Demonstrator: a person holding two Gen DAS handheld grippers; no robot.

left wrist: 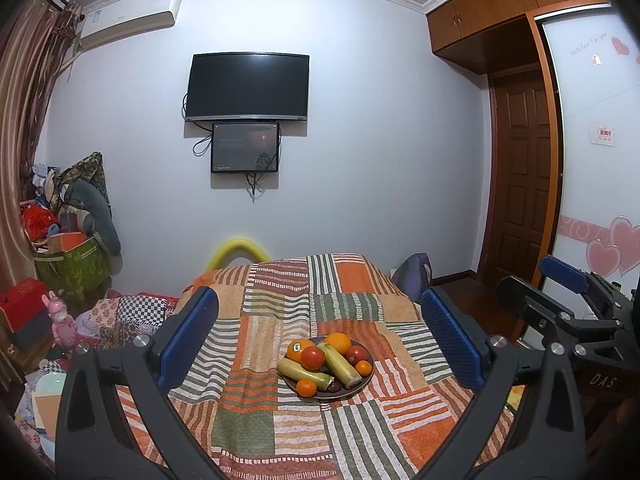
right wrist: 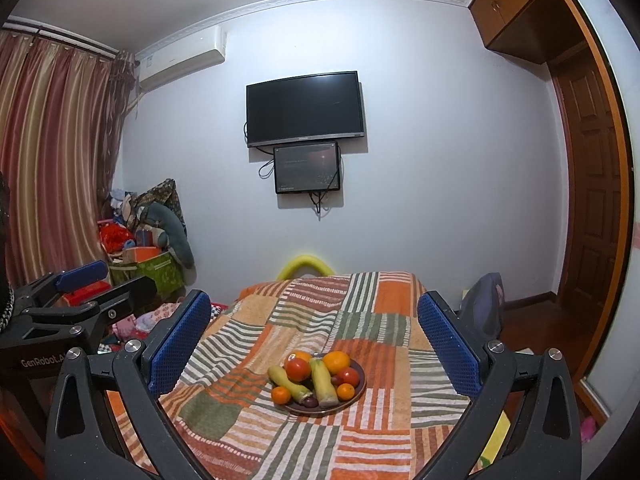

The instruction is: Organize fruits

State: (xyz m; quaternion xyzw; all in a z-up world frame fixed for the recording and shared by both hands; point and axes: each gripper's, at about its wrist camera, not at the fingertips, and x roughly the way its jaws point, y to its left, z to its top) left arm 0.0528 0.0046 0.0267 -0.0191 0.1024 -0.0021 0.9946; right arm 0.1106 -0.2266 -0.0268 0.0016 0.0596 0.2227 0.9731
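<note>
Patchwork cloth (left wrist: 280, 432) in orange, green and striped squares covers the table nearest the cameras and runs away toward the far wall. Both claws hover above its near end, well short of the fruit. The left claw (left wrist: 320, 340) is spread wide with nothing between its blue pads (left wrist: 188, 336), and the right claw (right wrist: 314, 344) is likewise released and empty; each appears at the edge of the other's view, the right claw on the right side of the left wrist view.

Beyond the fingertips, near the middle of the cloth, sits a dark round plate (left wrist: 366, 378) heaped with produce. Two pale yellow-green corn cobs (left wrist: 340, 364) lie slanted across it, one toward the left rim and one in the centre. A red tomato (left wrist: 313, 357) rests between them, with a stickered orange (left wrist: 298, 349) just behind it and a second orange (left wrist: 338, 342) at the back. Another tomato (left wrist: 356, 354) sits on the right, a small tangerine (left wrist: 363, 368) beside it, and another tangerine (left wrist: 306, 387) at the front rim next to a dark plum-like fruit (right wrist: 310, 401).

Past the table's far edge a yellow foam tube (left wrist: 238, 250) arches up. On the pale wall hang a dark television (left wrist: 248, 86), a smaller screen (left wrist: 245, 147) below it, and an air conditioner (left wrist: 130, 16) near the striped curtain (right wrist: 52, 152).
</note>
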